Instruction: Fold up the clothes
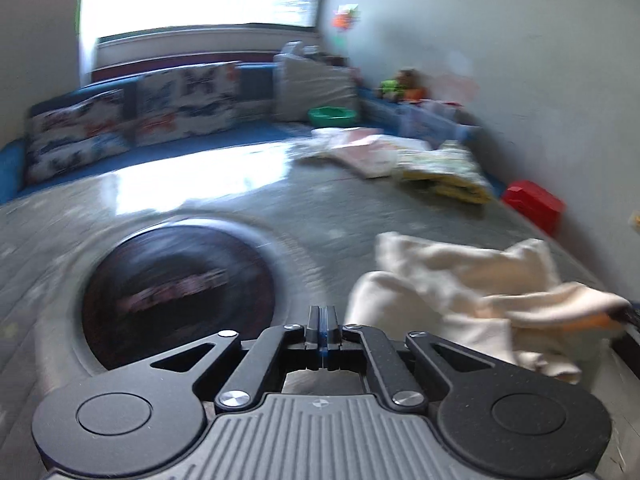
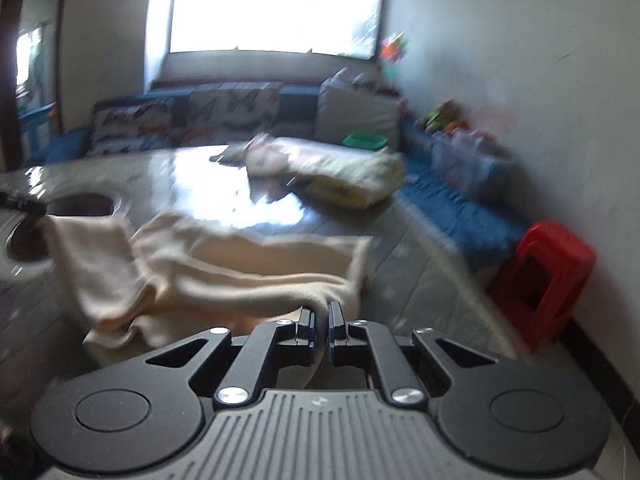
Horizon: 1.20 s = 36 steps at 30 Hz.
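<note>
the right tongs are pinched on a fold of a cream garment, the cloth running down between the two fingers. the left tongs are pressed fully together with nothing between them, hanging over the grey counter just beside the garment, not touching it.

the cream garment lies crumpled on the counter, bunched in loose ridges, one edge lifted toward the right tongs. on the far side of the garment from the right tongs is a round dark recess set into the counter, directly ahead of the left tongs. beyond the garment, toward the window, a small heap of pale and yellow patterned clothes waits on the counter. off the counter's edge past the garment stands a red plastic stool. both views are blurred by motion.

the step in hand looks like spreading the garment out before any fold, with only one corner held. the next move likely calls for the left tongs to open and take a second corner or edge of the garment, so the two can pull it flat on the counter.
</note>
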Motion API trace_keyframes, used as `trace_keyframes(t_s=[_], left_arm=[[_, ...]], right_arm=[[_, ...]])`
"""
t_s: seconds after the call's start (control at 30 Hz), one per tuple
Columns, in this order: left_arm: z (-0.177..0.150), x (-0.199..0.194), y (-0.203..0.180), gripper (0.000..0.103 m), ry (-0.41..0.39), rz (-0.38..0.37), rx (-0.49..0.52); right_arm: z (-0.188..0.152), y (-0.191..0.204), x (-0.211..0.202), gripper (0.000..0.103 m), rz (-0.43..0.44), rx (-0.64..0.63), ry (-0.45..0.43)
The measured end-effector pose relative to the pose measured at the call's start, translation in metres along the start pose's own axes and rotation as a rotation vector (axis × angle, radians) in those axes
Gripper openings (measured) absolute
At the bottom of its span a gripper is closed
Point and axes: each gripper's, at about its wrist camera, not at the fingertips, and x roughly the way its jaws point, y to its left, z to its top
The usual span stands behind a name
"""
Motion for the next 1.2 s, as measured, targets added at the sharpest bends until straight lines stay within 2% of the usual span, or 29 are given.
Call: trace_keyframes(t_s=[0.1, 0.17, 0.23, 0.27, 0.33, 0.4, 0.47, 0.53, 0.57, 0.63, 0.73, 0.77, 0.8, 0.83, 0.87, 0.97, 1.0, 1.03, 1.2], left_arm=[[-0.009, -0.011, 0.026, 0.0, 0.009, 0.039, -0.047], [-0.013, -0.014, 0.034, 0.0, 0.021, 0.043, -0.05], [-0.016, -0.014, 0.037, 0.002, 0.037, 0.032, -0.048], [-0.016, -0.012, 0.035, 0.003, 0.043, 0.018, -0.046], [-0.016, -0.003, 0.025, 0.014, 0.057, -0.007, -0.032], [-0.015, 0.009, 0.012, 0.033, 0.072, -0.027, -0.008], [-0.013, 0.024, 0.0, 0.046, 0.101, -0.033, 0.003], [-0.011, 0.039, -0.009, 0.048, 0.113, -0.049, 0.016], [-0.01, 0.046, -0.013, 0.048, 0.118, -0.051, 0.023], [-0.009, 0.061, -0.017, 0.048, 0.136, -0.041, 0.028], [-0.008, 0.076, -0.023, 0.042, 0.162, -0.047, 0.045], [-0.009, 0.079, -0.024, 0.026, 0.169, -0.051, 0.05], [-0.01, 0.082, -0.025, 0.018, 0.176, -0.055, 0.056], [-0.01, 0.082, -0.026, 0.016, 0.171, -0.053, 0.059], [-0.01, 0.082, -0.027, 0.01, 0.165, -0.052, 0.063], [-0.006, 0.079, -0.028, 0.008, 0.146, -0.039, 0.065], [-0.004, 0.078, -0.026, 0.008, 0.14, -0.032, 0.06], [-0.003, 0.077, -0.024, 0.008, 0.134, -0.024, 0.056], [0.005, 0.06, -0.005, 0.007, 0.077, 0.039, 0.043]], right_arm=[[-0.007, 0.008, -0.002, 0.006, 0.054, -0.042, 0.05], [-0.007, 0.01, -0.007, 0.015, 0.073, -0.044, 0.04], [-0.003, 0.009, -0.01, 0.032, 0.076, -0.05, 0.024], [-0.001, 0.009, -0.011, 0.034, 0.072, -0.049, 0.013], [0.005, 0.009, -0.013, 0.037, 0.074, -0.05, -0.007], [0.008, 0.011, -0.015, 0.041, 0.086, -0.052, -0.022], [0.01, 0.018, -0.015, 0.043, 0.121, -0.078, -0.02], [0.008, 0.033, -0.012, 0.05, 0.195, -0.114, -0.004], [0.006, 0.041, -0.009, 0.05, 0.235, -0.13, 0.008], [0.001, 0.058, -0.002, 0.05, 0.299, -0.172, 0.028], [-0.004, 0.084, 0.013, 0.048, 0.311, -0.243, 0.03], [-0.004, 0.089, 0.019, 0.048, 0.316, -0.259, 0.026], [-0.003, 0.094, 0.025, 0.047, 0.319, -0.273, 0.028], [-0.002, 0.099, 0.031, 0.044, 0.321, -0.287, 0.031], [-0.001, 0.103, 0.037, 0.043, 0.324, -0.301, 0.034], [-0.001, 0.113, 0.055, 0.028, 0.321, -0.336, 0.076], [-0.002, 0.114, 0.059, 0.014, 0.322, -0.339, 0.08], [-0.003, 0.116, 0.061, 0.007, 0.329, -0.337, 0.083], [0.002, 0.126, 0.059, 0.005, 0.4, -0.319, 0.071]])
